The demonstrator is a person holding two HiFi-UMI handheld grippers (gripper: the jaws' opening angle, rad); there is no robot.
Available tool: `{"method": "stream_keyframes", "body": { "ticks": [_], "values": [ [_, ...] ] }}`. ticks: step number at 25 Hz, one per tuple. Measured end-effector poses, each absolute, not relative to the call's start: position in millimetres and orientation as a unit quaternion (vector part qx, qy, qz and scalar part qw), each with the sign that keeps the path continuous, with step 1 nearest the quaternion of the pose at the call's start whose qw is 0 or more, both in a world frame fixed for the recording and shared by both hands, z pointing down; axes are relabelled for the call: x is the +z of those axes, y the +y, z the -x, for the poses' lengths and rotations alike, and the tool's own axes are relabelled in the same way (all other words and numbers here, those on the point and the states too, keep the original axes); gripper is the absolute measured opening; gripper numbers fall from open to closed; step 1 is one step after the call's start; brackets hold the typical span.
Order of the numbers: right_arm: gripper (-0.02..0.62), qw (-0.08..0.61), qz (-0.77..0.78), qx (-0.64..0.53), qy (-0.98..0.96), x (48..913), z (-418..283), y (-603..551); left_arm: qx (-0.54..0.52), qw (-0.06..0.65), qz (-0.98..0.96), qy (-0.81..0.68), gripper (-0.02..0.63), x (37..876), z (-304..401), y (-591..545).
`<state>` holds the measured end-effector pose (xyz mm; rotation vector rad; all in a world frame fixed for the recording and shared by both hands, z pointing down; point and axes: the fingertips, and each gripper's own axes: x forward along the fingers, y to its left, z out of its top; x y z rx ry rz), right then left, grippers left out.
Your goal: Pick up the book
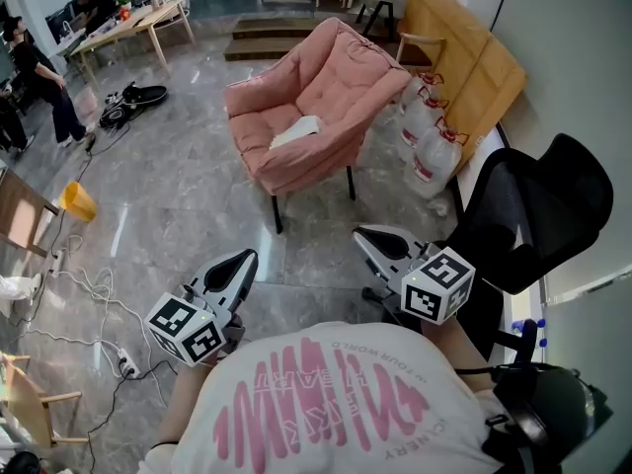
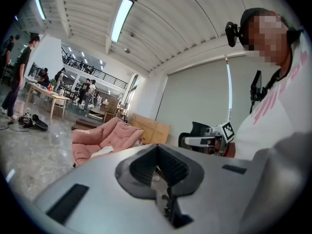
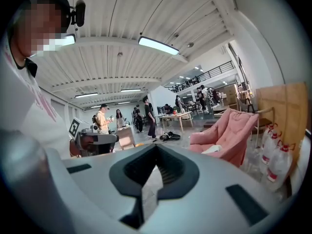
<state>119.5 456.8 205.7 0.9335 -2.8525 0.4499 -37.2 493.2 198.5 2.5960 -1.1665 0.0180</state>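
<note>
Here, the left gripper and the right gripper sit side by side in front of the person's white printed T-shirt. Both are aimed nearly level across the grey polished floor. Each gripper's jaws are pressed together, and nothing sits between either pair.

The thin white book lies on the seat cushion of a pink padded armchair with dark legs. It is well ahead of both pairs of jaws, roughly between the lines along which they point, and neither gripper touches it. In the left gripper view the armchair and book appear ahead and to the left of the jaws, with the right gripper off to their right. In the right gripper view they appear ahead and to the right, with the left gripper off to the left.

Beside the armchair, ahead of the right jaws, several clear plastic water bottles stand against leaning light wooden boards. A black office chair stands just right of the right jaws. Left of the left jaws, a white power strip with trailing cables lies on the floor. Far ahead and to the left is a light wooden counter with people near it.
</note>
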Motion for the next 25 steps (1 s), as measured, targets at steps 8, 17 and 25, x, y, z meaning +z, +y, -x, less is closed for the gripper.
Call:
{"method": "stream_keyframes", "body": {
  "ticks": [8,17,25],
  "values": [
    [0.011,0.038,-0.300,0.184,-0.935,218.1,-88.2,453.5,0.007,0.163,-0.892,-0.422,0.008,208.4,74.2,496.7],
    [0.011,0.040,-0.306,0.191,-0.932,232.9,-64.5,444.4,0.006,0.186,-0.881,-0.435,0.008,233.4,114.6,498.5],
    [0.011,0.043,-0.312,0.190,-0.930,230.5,-63.7,428.5,0.009,0.189,-0.884,-0.428,0.008,244.0,116.4,485.6]
  ]
}}
